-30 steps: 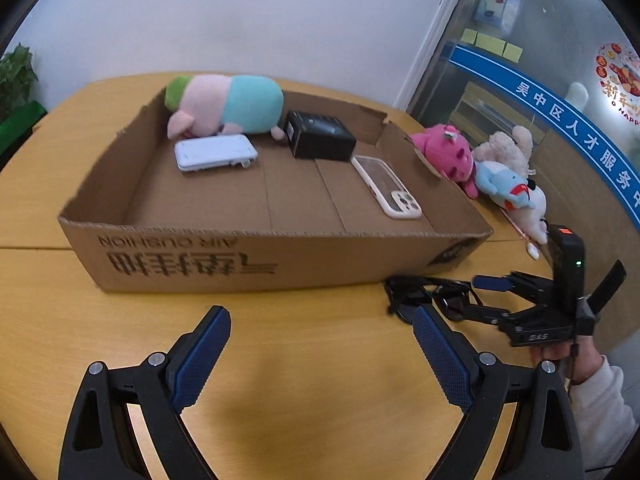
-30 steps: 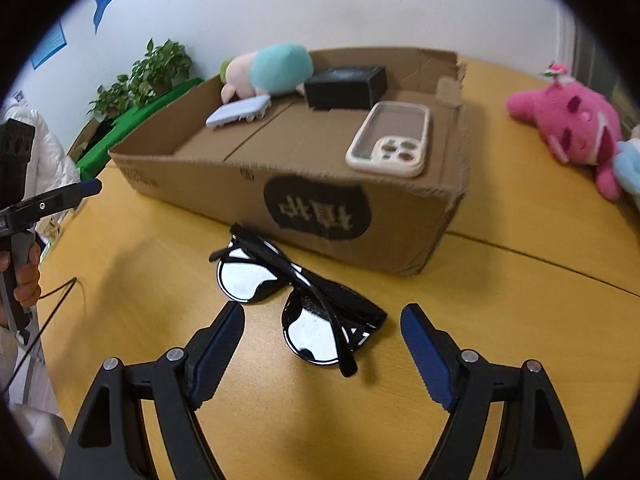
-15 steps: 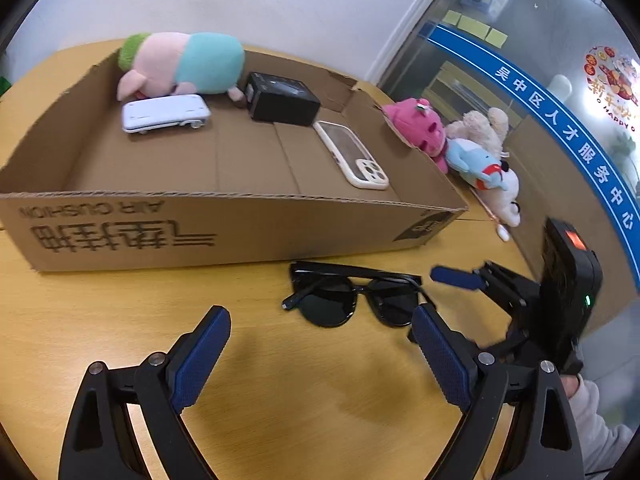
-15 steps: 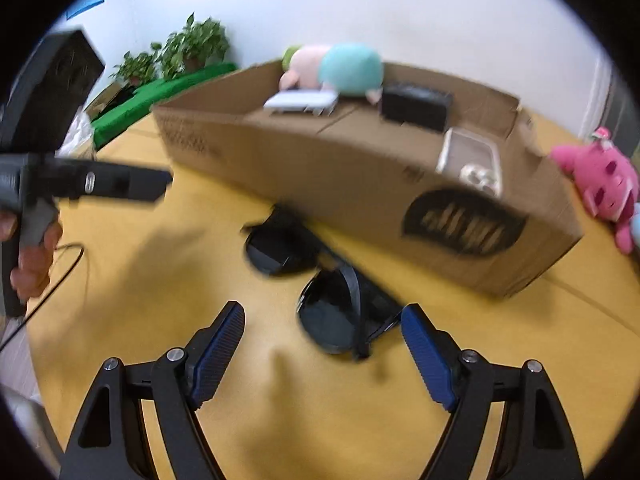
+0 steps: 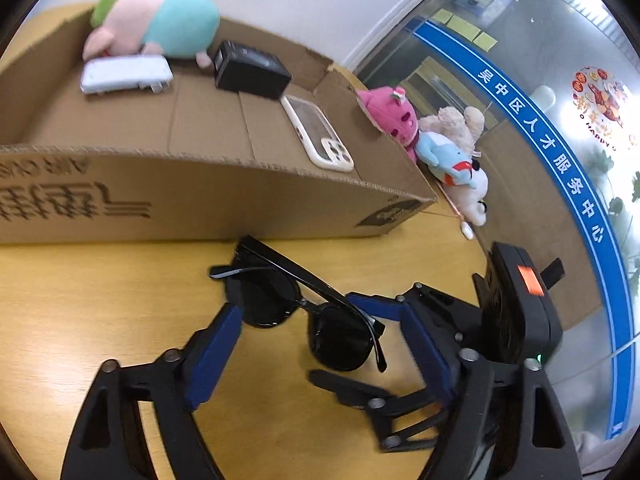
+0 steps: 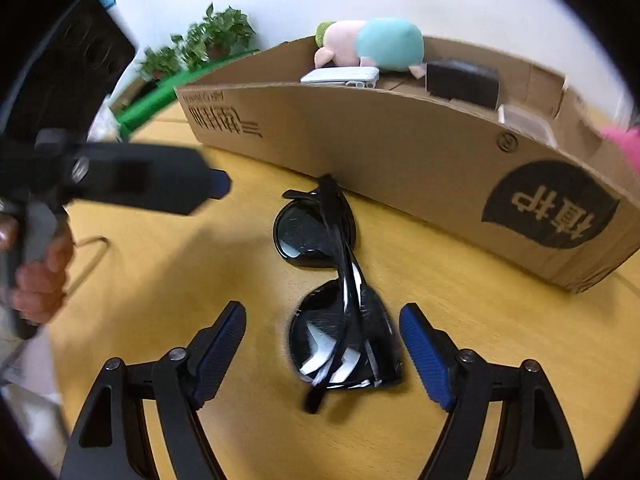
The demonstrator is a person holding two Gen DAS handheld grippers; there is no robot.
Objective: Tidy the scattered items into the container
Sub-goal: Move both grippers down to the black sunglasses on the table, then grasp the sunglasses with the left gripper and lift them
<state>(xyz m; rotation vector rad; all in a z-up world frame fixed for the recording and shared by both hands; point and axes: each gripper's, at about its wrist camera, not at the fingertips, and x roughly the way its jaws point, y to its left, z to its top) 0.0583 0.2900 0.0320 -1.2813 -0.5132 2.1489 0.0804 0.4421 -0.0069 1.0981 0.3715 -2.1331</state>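
**Sunglasses bracketed by both grippers beside the box**

The black sunglasses (image 6: 336,292) are seen lying folded on the wooden table (image 6: 160,280), just in front of the long wall of the cardboard box (image 6: 400,144). In the right wrist view the near lens is framed between the blue pads of the right gripper (image 6: 322,354), whose jaws are spread wide and are not touching the frame. The left gripper (image 5: 324,344) is likewise held released, its pads set either side of the sunglasses (image 5: 304,312), and it is seen entering the right view at 9 o'clock.

Inside the box (image 5: 200,200) a pastel plush toy (image 5: 156,24) is found at 11 o'clock, with a white device (image 5: 124,78) beside it, a black box (image 5: 250,70) at 12 o'clock and a phone case (image 5: 318,136) toward 1 o'clock. Outside the box, a pink plush (image 5: 390,114) and other soft toys (image 5: 452,152) are seen on the table at 2 o'clock.
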